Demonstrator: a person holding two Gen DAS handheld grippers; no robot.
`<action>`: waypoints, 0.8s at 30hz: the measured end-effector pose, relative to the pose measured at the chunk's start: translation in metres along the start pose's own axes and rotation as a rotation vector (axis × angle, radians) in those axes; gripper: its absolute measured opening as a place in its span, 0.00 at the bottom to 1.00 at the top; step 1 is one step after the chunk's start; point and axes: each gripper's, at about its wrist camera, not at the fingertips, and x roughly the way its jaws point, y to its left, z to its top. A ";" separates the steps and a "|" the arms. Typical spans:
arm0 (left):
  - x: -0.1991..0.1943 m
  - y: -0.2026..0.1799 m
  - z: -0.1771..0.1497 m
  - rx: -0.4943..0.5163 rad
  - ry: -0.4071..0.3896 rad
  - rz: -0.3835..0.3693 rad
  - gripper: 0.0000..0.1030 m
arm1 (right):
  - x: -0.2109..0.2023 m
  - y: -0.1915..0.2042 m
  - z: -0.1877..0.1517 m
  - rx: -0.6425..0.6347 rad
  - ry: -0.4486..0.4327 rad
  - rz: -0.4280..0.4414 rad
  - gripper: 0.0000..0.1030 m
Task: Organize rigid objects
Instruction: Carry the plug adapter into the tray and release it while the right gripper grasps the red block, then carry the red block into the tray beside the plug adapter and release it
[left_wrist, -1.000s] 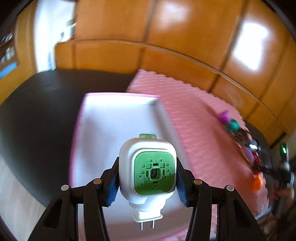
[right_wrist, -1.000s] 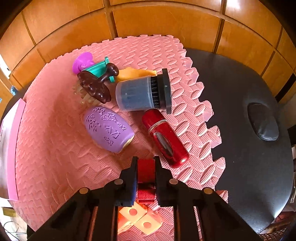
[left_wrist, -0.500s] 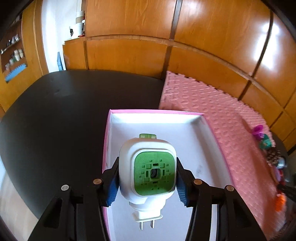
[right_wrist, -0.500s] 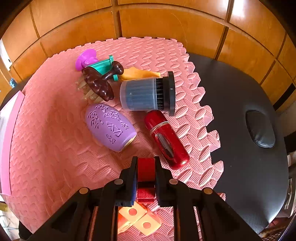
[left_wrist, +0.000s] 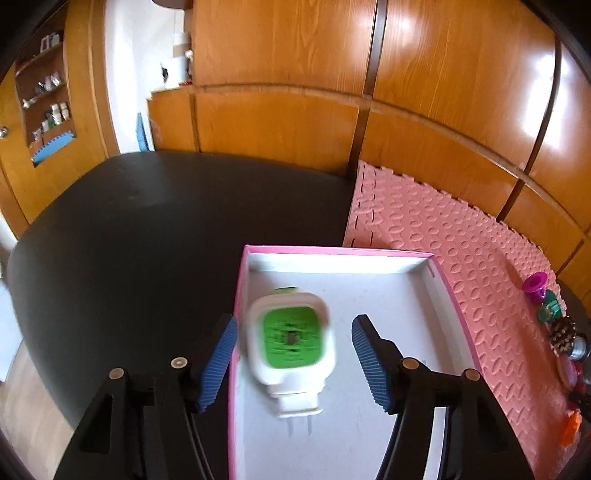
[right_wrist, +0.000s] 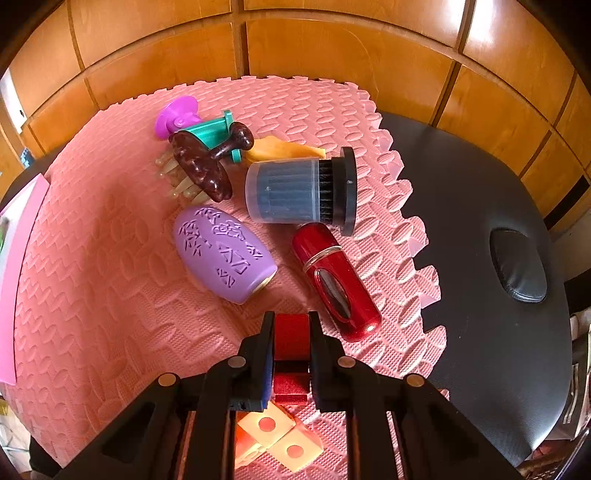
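The left claw (left_wrist: 293, 363) stood wide open above the pink-rimmed white box (left_wrist: 448, 291), its blue pads clear of the blurred white-and-green plug-in device (left_wrist: 290, 341) between them, over the box floor. The right claw (right_wrist: 291, 347) pointed down at the pink foam mat (right_wrist: 110, 280), clamped on a red block (right_wrist: 291, 336), beside a red cylinder (right_wrist: 334, 284) and purple vase (right_wrist: 223, 254).

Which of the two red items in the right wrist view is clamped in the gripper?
The small red block, pinched between the right gripper fingers; the glossy red cylinder lies free on the mat.
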 end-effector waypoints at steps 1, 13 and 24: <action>-0.007 0.001 -0.004 -0.005 -0.006 0.009 0.64 | 0.000 0.001 0.000 -0.003 -0.001 -0.003 0.14; -0.070 -0.010 -0.077 0.004 -0.014 0.017 0.64 | -0.002 0.005 -0.001 -0.022 -0.010 -0.025 0.14; -0.093 -0.021 -0.090 0.018 -0.043 0.001 0.64 | -0.021 0.006 -0.001 -0.009 -0.097 0.035 0.14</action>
